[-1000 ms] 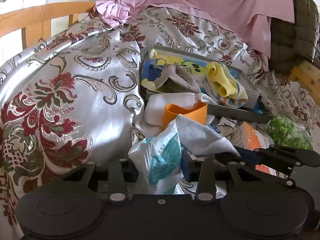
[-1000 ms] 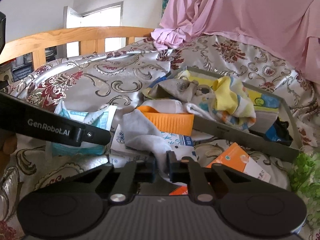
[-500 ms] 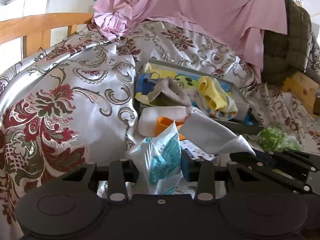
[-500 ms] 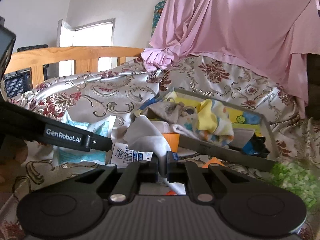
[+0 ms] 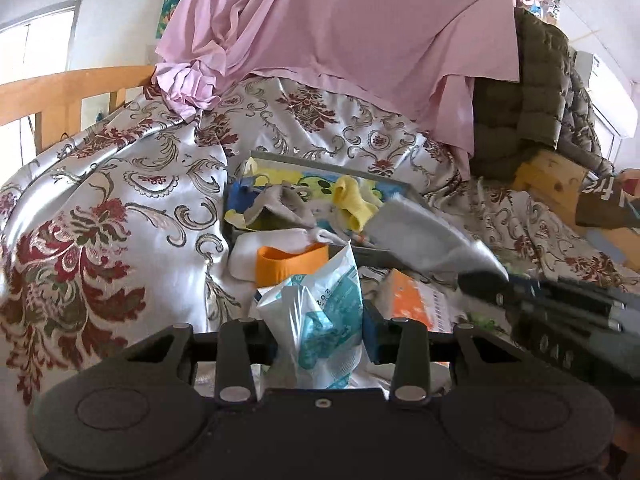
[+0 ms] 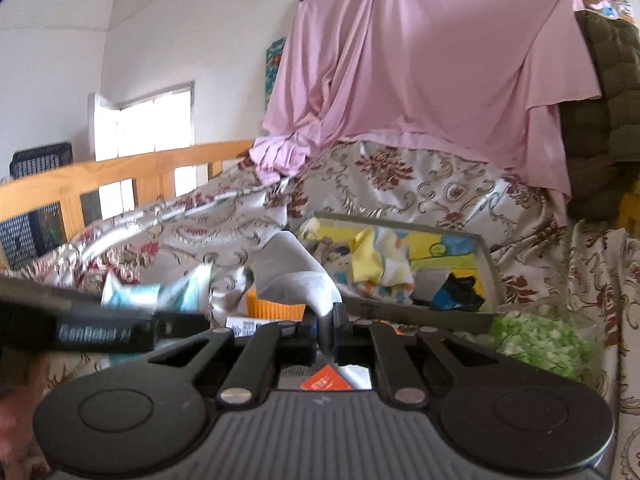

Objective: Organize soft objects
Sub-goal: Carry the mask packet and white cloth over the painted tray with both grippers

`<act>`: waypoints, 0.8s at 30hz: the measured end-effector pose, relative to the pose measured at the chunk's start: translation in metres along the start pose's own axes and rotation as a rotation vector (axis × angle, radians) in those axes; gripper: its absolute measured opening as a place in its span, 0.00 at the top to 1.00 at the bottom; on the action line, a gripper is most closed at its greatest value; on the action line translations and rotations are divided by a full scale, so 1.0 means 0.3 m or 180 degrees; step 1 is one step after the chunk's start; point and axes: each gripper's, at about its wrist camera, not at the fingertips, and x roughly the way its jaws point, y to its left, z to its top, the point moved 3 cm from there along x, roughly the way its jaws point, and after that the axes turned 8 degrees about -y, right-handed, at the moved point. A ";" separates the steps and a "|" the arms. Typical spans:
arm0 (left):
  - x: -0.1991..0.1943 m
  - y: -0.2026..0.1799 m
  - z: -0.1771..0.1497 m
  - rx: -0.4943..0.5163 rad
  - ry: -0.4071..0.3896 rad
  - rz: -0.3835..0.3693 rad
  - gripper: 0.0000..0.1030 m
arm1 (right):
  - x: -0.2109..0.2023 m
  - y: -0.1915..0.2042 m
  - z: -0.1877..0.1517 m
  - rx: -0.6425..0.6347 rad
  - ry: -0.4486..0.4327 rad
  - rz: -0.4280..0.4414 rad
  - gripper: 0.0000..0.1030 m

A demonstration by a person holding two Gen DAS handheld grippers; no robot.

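Your right claw [image 6: 326, 330] is pinched tight on one corner of the grey cloth [image 6: 290, 276], which hangs lifted above the clutter, just short of the grey tray [image 6: 486, 264] of soft items on the bed. Your left claw [image 5: 320, 344] is clamped on the white-and-teal plastic packet [image 5: 320, 320], held upright between the fingers [image 5: 370, 340]. Risk one: the grip on the cloth is only at an edge, so a fast swing toward the tray likely lets it slide out and drop on the orange cup [image 5: 290, 264] or the orange-and-white box [image 5: 416, 300] below. Risk two: the free end of the cloth trails low over the tray's near rim; I judge it can snag there or drag the yellow cloth [image 5: 354, 206] and the grey sock [image 5: 282, 206] out of place. Risk three: both tools sit close, with the right one crossing the left camera's lower right, so a lateral move can knock them together or catch the packet. Risk four: the packet is slick crinkled film, squeezed mid-body; it may creep out of the grip if you tilt it. The satin bedspread [image 5: 120, 200] is sloped and glossy, so anything dropped probably slides away. Lift clear first, then move slow over the tray, one hand at a time.
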 end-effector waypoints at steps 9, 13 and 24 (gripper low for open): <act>-0.060 -0.103 0.042 0.0031 -0.0020 -0.0071 0.60 | -0.069 -0.079 0.067 0.0218 -0.0255 -0.0053 0.93; -0.035 -0.145 0.086 0.0001 -0.0024 -0.0044 0.60 | -0.087 -0.119 0.103 0.0254 -0.0399 -0.0128 0.92; 0.185 -0.250 0.288 -0.0021 -0.0240 -0.0039 0.60 | -0.015 -0.289 0.180 0.0320 -0.0500 -0.0279 0.92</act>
